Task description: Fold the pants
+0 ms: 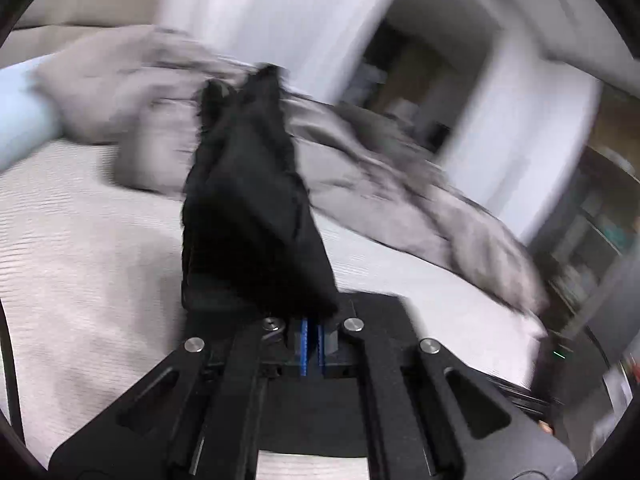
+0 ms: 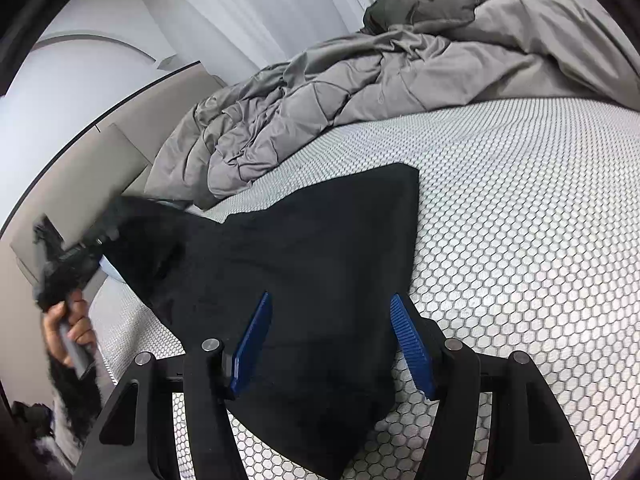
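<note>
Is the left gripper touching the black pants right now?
Touching. The left wrist view shows the left gripper with its blue pads shut together and the black pants bunched in them, lifted off the bed.

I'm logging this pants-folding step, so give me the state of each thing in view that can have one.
Left gripper: shut on the black pants, one end lifted.
Right gripper: open above the pants, not pressing.
Black pants: partly flat on the bed, one end raised.
Grey comforter: crumpled, unmade.
</note>
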Tool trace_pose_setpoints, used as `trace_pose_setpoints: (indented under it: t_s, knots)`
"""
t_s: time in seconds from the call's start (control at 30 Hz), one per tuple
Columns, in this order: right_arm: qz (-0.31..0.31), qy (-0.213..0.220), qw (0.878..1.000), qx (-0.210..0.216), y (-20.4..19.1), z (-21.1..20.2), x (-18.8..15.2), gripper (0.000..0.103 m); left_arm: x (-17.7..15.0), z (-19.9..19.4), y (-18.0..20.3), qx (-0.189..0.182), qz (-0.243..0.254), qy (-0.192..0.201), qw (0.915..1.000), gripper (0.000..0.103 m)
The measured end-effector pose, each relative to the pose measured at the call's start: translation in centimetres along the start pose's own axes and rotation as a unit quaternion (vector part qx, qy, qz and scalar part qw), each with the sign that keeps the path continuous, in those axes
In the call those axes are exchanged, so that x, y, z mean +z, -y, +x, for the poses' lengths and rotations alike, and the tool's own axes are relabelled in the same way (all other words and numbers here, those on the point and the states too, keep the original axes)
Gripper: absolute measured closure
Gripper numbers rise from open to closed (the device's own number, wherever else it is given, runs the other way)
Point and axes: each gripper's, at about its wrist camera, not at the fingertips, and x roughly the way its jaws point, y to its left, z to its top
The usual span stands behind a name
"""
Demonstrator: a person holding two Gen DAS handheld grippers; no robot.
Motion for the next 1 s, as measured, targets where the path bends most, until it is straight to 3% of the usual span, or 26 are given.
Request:
trace_pose_setpoints:
  t_s: [0.07,0.1,0.17,0.2,0.27,0.37,0.47,0.53,0.67,0.73,0.8,0.93,1.0]
  knots:
    - [0.001,0.003,1.0,-0.008,0.5,-0.6,-0.1,0.04,-1.7,3.0,5.1,-0.053,0.04,-0.046,0.9968,0.102]
    - [0.002,0.005,1.0,-0.012,0.8,-0.8,-0.2,0.04,-3.5,5.3,7.9,-0.077,0.069,-0.09,0.9905,0.099]
    - [0.005,0.009,1.0,-0.024,1.4,-1.4,-0.3,0.04,-7.2,9.0,10.8,-0.108,0.104,-0.162,0.9754,0.077]
    - [0.005,0.009,0.999,-0.033,1.8,-1.8,-0.3,0.04,-8.6,10.3,11.4,-0.118,0.112,-0.189,0.9682,0.06]
    - [0.011,0.012,0.999,-0.05,2.6,-2.3,-0.3,0.04,-11.7,12.8,11.9,-0.145,0.125,-0.255,0.9477,0.059]
    - [0.03,0.013,0.997,-0.064,3.9,-2.8,-0.4,0.04,-12.5,12.5,11.6,-0.163,0.129,-0.273,0.9393,0.059]
    - [0.045,0.008,0.998,-0.053,4.1,-2.6,-0.1,0.04,-10.5,9.6,9.7,-0.16,0.131,-0.217,0.9541,0.051]
    - [0.038,0.0,0.999,-0.03,3.4,-2.1,0.0,0.04,-8.9,7.7,7.3,-0.137,0.111,-0.177,0.9682,0.037]
    - [0.028,-0.036,0.998,0.038,1.1,-0.3,-0.1,0.041,-6.0,6.8,1.7,-0.035,0.075,-0.121,0.9892,0.037]
    - [0.033,-0.049,0.996,0.065,0.3,0.4,-0.3,0.051,-5.3,7.1,-1.4,0.003,0.059,-0.115,0.9917,0.037]
    - [0.03,-0.066,0.994,0.082,-0.4,1.3,-0.5,0.051,-4.9,7.6,-4.5,0.026,0.025,-0.124,0.9916,0.037]
    - [0.038,-0.111,0.992,0.037,-0.6,3.9,-1.4,0.051,-4.9,7.6,-8.8,0.055,-0.003,-0.135,0.9893,0.037]
    - [0.032,-0.103,0.994,0.032,-0.9,4.5,-1.1,0.054,-5.1,7.6,-9.6,0.061,0.003,-0.132,0.9893,0.037]
